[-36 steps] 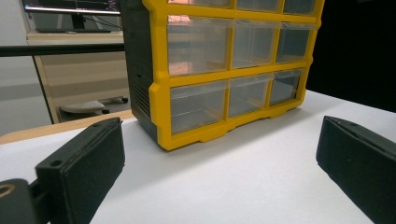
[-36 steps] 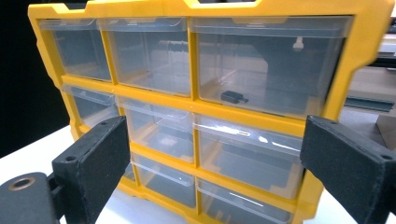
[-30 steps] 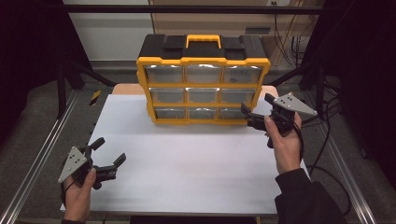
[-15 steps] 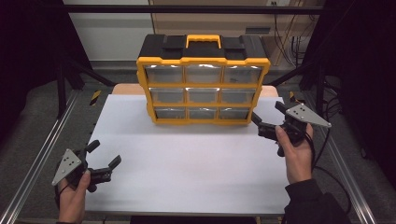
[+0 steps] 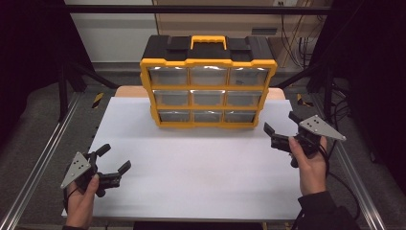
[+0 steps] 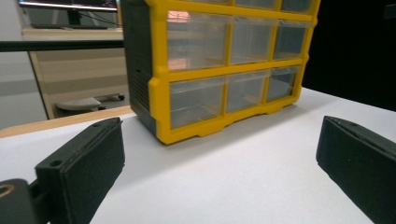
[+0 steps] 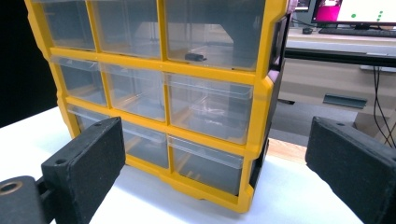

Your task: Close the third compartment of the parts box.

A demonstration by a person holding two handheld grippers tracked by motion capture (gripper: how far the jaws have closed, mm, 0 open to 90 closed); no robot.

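- The drawer cabinet (image 5: 208,81) stands at the far edge of your bench (image 5: 201,167), centred; its drawers are clear, but their contents are mostly hard to make out.
- Your right gripper (image 5: 282,129) hovers just off the cabinet's right front corner, jaws spread, holding nothing.
- Your left gripper (image 5: 114,160) sits near the front left corner, well apart from the cabinet, jaws spread.
- One small dark item (image 7: 194,57) shows in the top right drawer.

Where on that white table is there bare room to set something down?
The widest bare patch is the white tabletop in front of the yellow drawer cabinet, between the left gripper and the right gripper. Narrow strips lie either side of the cabinet. It is crowded only at the back, where the cabinet stands.
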